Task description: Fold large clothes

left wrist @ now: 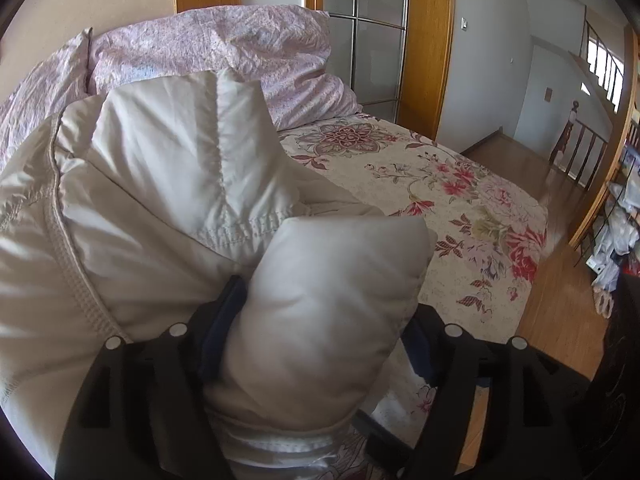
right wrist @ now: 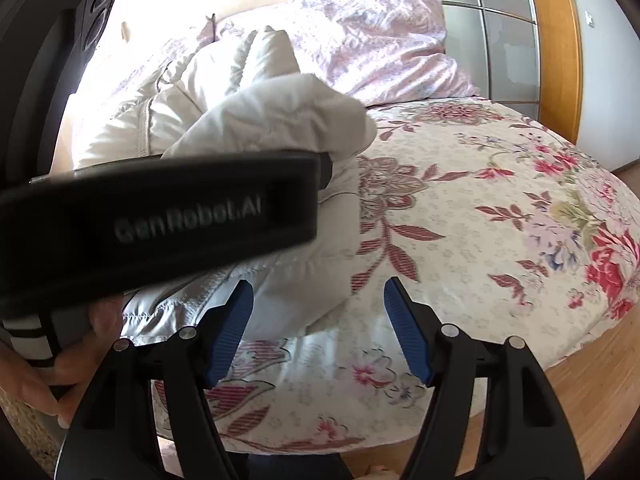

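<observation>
Fold step in hand: cream padded jacket (left wrist: 168, 184) lies at bed's (left wrist: 460, 216) pillow-end, left side. Sleeve bundle sits betw. left gripper (left wrist: 320, 344) jaws, which stand wide, apparently letting go. Right gripper (right wrist: 318, 332) wide, empty. Next: sleeve to be laid flat, then body folded.

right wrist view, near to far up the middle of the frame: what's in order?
right gripper → floral bedspread → white puffy jacket → pink pillow → wooden-framed glass door
</observation>
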`<state>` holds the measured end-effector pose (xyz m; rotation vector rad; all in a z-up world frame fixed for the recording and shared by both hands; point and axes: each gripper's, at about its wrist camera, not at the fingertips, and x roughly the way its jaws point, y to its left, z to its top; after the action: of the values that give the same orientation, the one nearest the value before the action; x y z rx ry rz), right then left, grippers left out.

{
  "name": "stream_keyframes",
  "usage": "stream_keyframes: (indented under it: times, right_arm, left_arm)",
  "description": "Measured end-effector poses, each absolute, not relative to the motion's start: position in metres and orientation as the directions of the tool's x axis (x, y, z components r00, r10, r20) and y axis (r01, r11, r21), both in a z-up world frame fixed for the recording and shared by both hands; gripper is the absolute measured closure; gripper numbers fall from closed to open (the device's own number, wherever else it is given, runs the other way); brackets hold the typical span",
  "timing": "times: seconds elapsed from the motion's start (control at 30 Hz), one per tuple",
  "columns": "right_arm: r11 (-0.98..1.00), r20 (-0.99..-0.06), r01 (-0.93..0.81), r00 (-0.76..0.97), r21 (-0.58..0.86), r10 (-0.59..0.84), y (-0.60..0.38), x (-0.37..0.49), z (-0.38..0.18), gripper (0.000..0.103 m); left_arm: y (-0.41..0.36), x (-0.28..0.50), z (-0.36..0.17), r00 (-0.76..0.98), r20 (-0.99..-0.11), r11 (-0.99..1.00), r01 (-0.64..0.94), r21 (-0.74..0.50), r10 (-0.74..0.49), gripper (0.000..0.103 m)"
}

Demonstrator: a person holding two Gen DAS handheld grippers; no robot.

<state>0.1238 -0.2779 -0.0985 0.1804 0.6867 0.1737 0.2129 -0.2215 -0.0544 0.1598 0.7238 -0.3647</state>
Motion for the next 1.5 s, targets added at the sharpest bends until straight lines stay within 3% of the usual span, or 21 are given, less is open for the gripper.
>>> stream_keyframes:
  times: [0.6,0.87,1.17,1.5]
  right_arm:
    - [0.983,-0.6,0.044,0.797,0.176,0.072,-0.324,0.085,-0.091,0.034]
    - [0.991,-0.521,0.031,0.853,0.133,0.043,-0.324,0.068,-0.056,0.034]
    - [0.98,-0.403,-0.187,0.894,0.069,0.198,-0.271,0.091,0.024,0.034]
    - [0.923,-0.474,-0.37,0.799,0.1,0.372,-0.2,0.207,0.064,0.034]
  left_arm:
    - [-0.236,0.154,-0.018,0.726,-0.599,0.9,0.436,0.021,-0.338,0.012]
    - [-0.213,0.115,0.017,0.779,-0.524,0.908,0.419,0.025,-0.345,0.009]
    - [-0.092,0.11,0.056,0.892,-0.433,0.991,0.128,-0.036,-0.13,0.006]
    - [-0.003,0.158,0.048,0.861,-0.507,0.993,-0.083,-0.079,0.031,0.006]
